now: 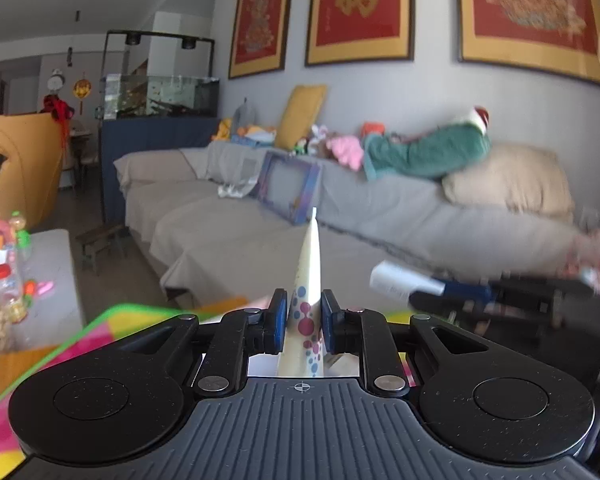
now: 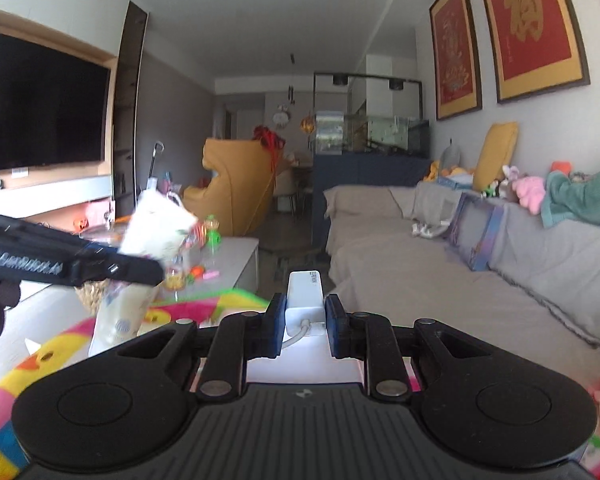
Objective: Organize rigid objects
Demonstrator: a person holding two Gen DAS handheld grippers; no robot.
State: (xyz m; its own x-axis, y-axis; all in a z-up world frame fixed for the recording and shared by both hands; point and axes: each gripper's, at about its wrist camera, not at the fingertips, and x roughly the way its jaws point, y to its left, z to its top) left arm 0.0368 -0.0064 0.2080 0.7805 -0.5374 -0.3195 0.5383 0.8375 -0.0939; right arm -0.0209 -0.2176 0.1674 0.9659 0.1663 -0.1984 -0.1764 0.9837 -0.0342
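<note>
The left gripper (image 1: 302, 326) squeezes a cream tube (image 1: 309, 280) with pink and blue dots. The tube's thin flat end points away, toward the grey sofa (image 1: 260, 240). The right gripper (image 2: 303, 326) pinches a white charger block (image 2: 305, 294), long side pointing forward, its cord end tucked underneath. In the right wrist view the tube looks blurry.

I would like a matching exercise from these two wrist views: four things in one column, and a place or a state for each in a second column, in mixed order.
Things:
1. spotted pouch
2. white adapter
3. purple picture frame
4. yellow cushion

Places or states:
A. leaning on the sofa backrest
B. held in the right gripper
C. standing against the wall
D. held in the left gripper

Pairs: 1-D, 2-B, 3-A, 4-C
</note>
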